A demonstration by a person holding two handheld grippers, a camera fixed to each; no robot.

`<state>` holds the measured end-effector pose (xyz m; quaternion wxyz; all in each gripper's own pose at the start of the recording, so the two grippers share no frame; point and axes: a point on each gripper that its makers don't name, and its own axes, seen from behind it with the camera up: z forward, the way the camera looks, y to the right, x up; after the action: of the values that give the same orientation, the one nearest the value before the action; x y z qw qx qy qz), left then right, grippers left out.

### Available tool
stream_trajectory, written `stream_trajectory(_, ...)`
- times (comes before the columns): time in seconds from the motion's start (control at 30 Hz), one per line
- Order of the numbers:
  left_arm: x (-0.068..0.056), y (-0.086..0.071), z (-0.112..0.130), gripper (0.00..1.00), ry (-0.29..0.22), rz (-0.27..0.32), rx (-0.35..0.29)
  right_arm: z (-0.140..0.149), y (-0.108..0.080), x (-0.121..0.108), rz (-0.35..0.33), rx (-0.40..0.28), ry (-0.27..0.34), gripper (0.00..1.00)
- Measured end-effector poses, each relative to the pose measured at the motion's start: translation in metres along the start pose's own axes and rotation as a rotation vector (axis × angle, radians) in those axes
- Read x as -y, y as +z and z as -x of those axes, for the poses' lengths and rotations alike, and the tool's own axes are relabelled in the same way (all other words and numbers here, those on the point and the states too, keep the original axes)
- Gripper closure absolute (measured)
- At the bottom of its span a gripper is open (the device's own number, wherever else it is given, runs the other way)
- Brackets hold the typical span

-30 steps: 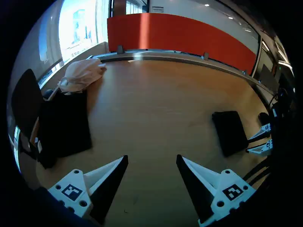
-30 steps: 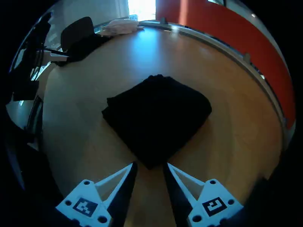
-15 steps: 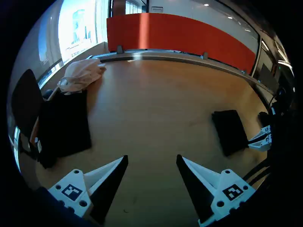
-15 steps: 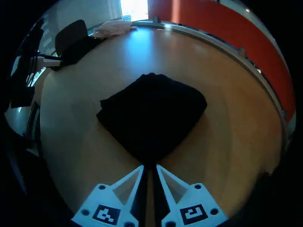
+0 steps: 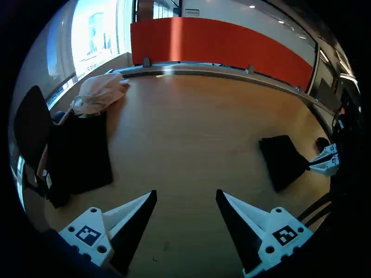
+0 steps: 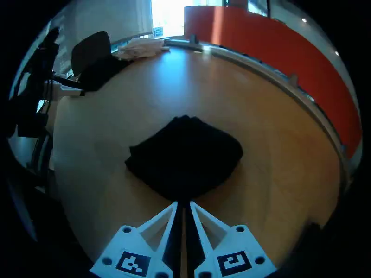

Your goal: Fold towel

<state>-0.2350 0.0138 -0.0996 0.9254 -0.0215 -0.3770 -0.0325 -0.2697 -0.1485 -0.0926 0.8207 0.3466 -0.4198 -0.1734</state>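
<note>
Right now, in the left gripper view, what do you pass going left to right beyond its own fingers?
Chair back → black cloth → folded black towel → right tool, pinching the towel's corner.

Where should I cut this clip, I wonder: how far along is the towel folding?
Done: the black towel already lies as a compact, layered bundle on the table. In hand: the right gripper is closed on its near corner, while the left gripper hangs open above bare wood. Left: probably one last fold or setting it aside; I cannot tell which.
</note>
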Motion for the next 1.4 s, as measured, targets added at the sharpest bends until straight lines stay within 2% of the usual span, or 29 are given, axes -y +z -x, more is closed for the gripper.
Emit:
stream_trajectory(0.4,-0.006,-0.004,-0.010,0.06,0.001,0.010,-0.028,-0.108,-0.054,-0.023,0.067,-0.193,-0.102,0.95)
stream_trajectory(0.6,-0.010,-0.006,-0.017,0.06,0.001,0.016,-0.041,-0.141,-0.082,-0.033,0.099,-0.268,-0.114,0.95)
stream_trajectory(1.1,-0.019,-0.005,-0.025,0.06,0.013,0.034,-0.054,-0.139,-0.108,-0.071,0.161,-0.274,-0.081,0.95)
stream_trajectory(1.4,-0.023,-0.001,-0.029,0.05,0.020,0.040,-0.054,-0.127,-0.126,-0.112,0.207,-0.270,-0.033,0.95)
